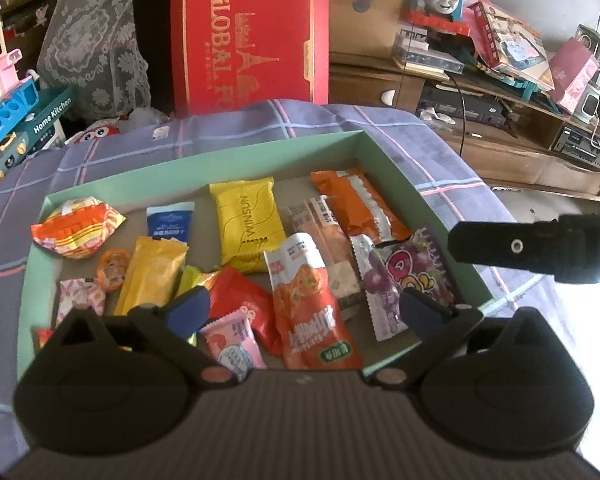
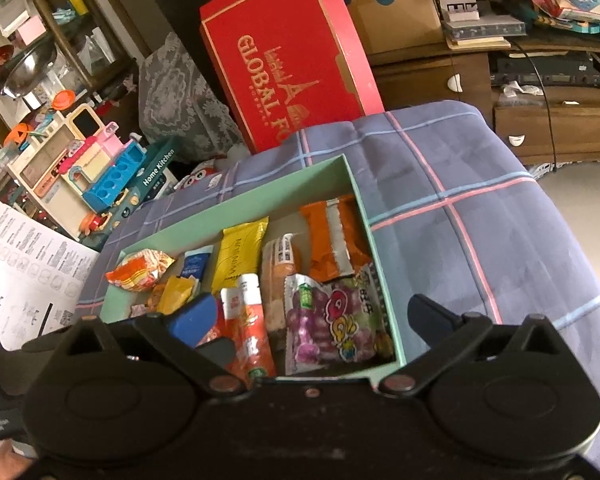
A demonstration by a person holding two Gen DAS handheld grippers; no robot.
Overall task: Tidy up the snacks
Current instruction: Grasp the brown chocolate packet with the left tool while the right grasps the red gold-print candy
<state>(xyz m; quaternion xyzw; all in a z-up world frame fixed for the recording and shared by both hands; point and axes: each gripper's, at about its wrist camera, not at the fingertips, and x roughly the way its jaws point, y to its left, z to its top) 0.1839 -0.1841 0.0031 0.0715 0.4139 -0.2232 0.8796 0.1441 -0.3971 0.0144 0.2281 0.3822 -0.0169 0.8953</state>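
Note:
A shallow mint-green box (image 1: pixel 200 170) (image 2: pixel 236 206) lies on a plaid cloth and holds several snack packets. Among them are a yellow packet (image 1: pixel 248 224) (image 2: pixel 240 256), an orange packet (image 1: pixel 356 204) (image 2: pixel 332 240), a purple grape packet (image 1: pixel 416 272) (image 2: pixel 332 320) and an orange-red pouch (image 1: pixel 308 320) (image 2: pixel 252 328). My left gripper (image 1: pixel 304 308) hangs open over the box's near side, nothing between its fingers. My right gripper (image 2: pixel 310 314) stands open above the box's near right corner, also empty. One of its black fingers (image 1: pixel 500 246) shows at the right of the left wrist view.
A red "GLOBAL" gift box (image 1: pixel 248 32) (image 2: pixel 288 72) stands upright behind the purple plaid cloth (image 1: pixel 440 152) (image 2: pixel 480 208). A toy kitchen set (image 1: pixel 4 92) (image 2: pixel 92 168) sits at the left, cluttered wooden shelves (image 1: pixel 500 92) at the right, a printed sheet (image 2: pixel 28 264) beside the cloth.

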